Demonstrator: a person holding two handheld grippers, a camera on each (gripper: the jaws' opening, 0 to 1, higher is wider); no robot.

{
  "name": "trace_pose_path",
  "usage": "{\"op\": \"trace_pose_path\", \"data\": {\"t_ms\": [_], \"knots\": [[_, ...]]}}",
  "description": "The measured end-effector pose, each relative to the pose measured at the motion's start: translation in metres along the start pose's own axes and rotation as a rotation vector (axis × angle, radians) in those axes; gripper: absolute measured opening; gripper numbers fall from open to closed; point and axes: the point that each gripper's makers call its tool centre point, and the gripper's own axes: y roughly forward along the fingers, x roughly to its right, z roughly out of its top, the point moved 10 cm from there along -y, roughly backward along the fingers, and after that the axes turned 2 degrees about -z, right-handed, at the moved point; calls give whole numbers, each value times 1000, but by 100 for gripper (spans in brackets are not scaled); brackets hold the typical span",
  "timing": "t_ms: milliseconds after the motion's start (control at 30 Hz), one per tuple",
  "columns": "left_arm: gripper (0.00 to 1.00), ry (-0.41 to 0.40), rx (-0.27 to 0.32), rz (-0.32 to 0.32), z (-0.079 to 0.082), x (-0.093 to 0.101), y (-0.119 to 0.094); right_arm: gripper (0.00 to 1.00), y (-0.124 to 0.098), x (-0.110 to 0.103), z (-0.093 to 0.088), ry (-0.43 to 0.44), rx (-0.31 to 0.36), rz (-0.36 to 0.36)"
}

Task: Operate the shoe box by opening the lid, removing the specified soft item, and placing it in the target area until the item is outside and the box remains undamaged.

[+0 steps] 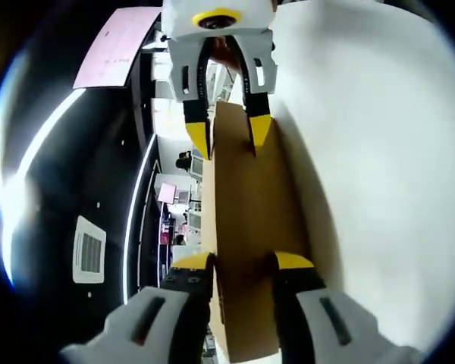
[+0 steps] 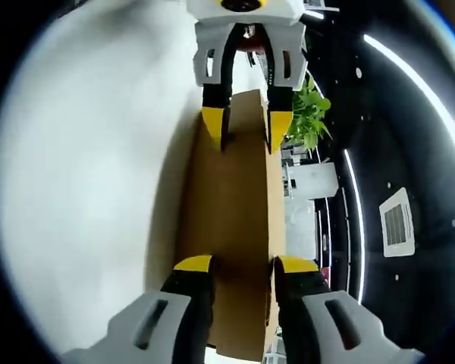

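Both the left gripper [image 1: 243, 265] and the right gripper [image 2: 239, 267] clamp the lid [image 1: 246, 227] edge between their jaws; thin, light cardboard creases easily, so grip lightly near opposite ends.

A cardboard lid [image 1: 246, 227] spans between the two grippers: the left gripper [image 1: 243, 265] clasps one end, the right gripper [image 1: 229, 136] the far end opposite. A white surface [image 1: 379, 152] lies along one side of the lid, a ceiling vent [image 2: 398, 224] on the other.
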Motion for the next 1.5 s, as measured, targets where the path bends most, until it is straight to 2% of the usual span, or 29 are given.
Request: {"op": "trace_pose_path", "data": {"t_ms": [133,333,633,1167,1500], "knots": [[30,6,-23,0,3,0,1,30,-1,1,0,8,-2,-4],[31,1,6,-1,-3,-1,0,30,-3,-2,-3,7,14,-18],[30,14,-26,6,1,0,0,30,-3,-2,-2,6,1,-25],[30,15,-30,-1,3,-2,-3,29,-5,0,-3,10,1,-11],[29,0,-30,-8,3,-12,-7,29,-8,8,-1,26,6,-19]]}}
